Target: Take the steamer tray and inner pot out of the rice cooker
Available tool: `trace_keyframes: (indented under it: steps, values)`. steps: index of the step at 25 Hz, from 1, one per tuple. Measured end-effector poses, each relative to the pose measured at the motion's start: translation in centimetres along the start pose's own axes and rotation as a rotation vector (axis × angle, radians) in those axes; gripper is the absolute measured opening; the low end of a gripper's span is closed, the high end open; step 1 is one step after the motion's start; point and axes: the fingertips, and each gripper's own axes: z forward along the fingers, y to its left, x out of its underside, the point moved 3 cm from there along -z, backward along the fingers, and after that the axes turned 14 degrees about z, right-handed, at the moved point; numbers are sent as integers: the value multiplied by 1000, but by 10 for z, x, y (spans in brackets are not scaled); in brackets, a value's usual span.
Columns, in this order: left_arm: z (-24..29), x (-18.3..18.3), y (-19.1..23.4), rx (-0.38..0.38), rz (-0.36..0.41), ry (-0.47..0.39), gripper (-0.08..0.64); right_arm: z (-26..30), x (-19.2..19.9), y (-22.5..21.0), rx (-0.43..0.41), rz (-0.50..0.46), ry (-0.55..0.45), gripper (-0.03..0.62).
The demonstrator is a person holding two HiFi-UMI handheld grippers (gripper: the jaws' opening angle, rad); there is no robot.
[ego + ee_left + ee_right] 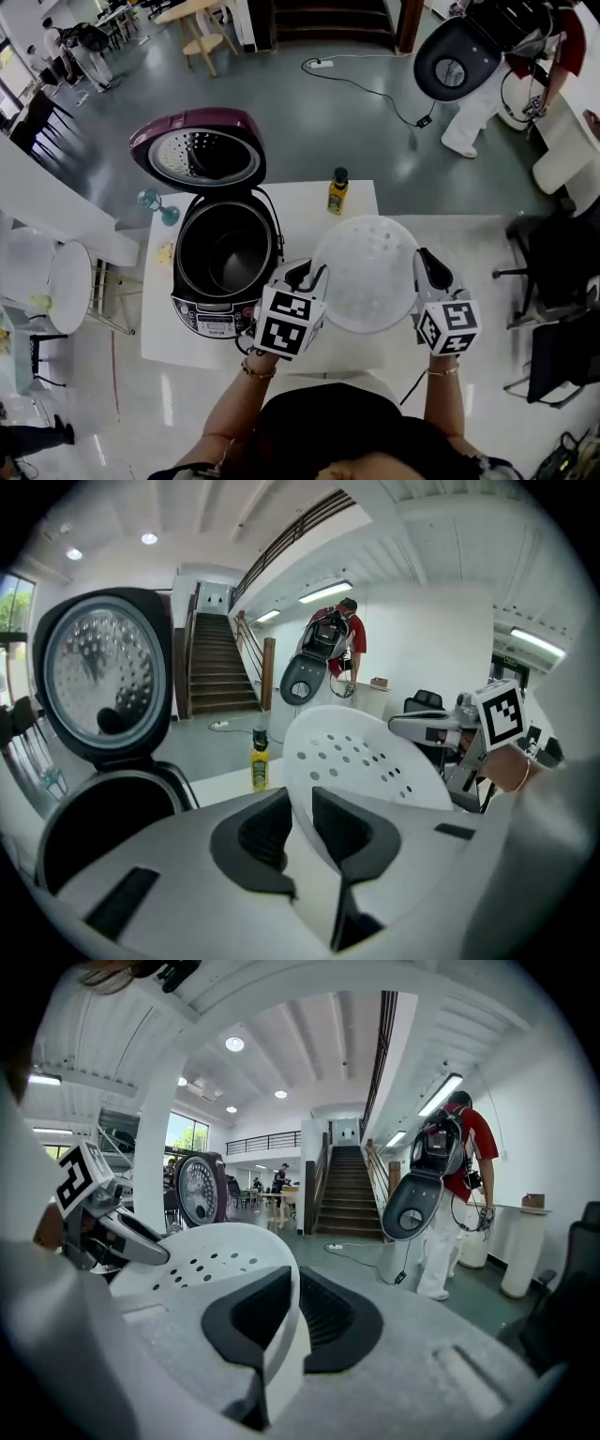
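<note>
We hold the white, round, perforated plastic steamer tray (366, 272) by opposite rims. The left tongs (314, 277) and right tongs (427, 266) are each pinched narrow on its edge so neither side can dip. It hangs above the white table (300, 211), right of the open maroon rice cooker (211, 321). The dark metal inner pot (225, 253) sits inside, not yet out. A yellow bottle (337, 192) stands behind, out of the way, we judge.

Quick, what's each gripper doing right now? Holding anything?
The left gripper: closed, holding the steamer tray by its rim.
The right gripper: closed, holding the same tray's opposite rim.
</note>
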Motion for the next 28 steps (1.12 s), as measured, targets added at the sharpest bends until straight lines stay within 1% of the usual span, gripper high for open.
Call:
trace_keyframes:
  steps: [2,4,8,12,19,21,24,26,28]
  values:
    - [14,14,-18,28,-48,25,71,-1,12,-17,-6,3,40,35]
    - [27,30,-31,41,-93,57,72,3,26,-29,-29,6,85,35]
    - [49,59,-38,29,-185,113,74,27,56,-41,-80,-9,169,35]
    - [66,90,-34,-22,-270,160,75,64,84,-44,-170,-22,245,35]
    - [95,132,-19,-112,-412,209,74,130,115,-43,-313,-11,343,35]
    - [103,140,-13,-140,-458,215,74,152,121,-41,-350,-37,370,35]
    - [115,152,-4,-183,-528,206,74,181,128,-37,-397,-109,412,35]
    - [122,161,4,-218,-578,202,74,202,129,-30,-436,-110,433,35]
    - [126,168,10,-254,-621,203,72,219,131,-22,-471,-150,448,35]
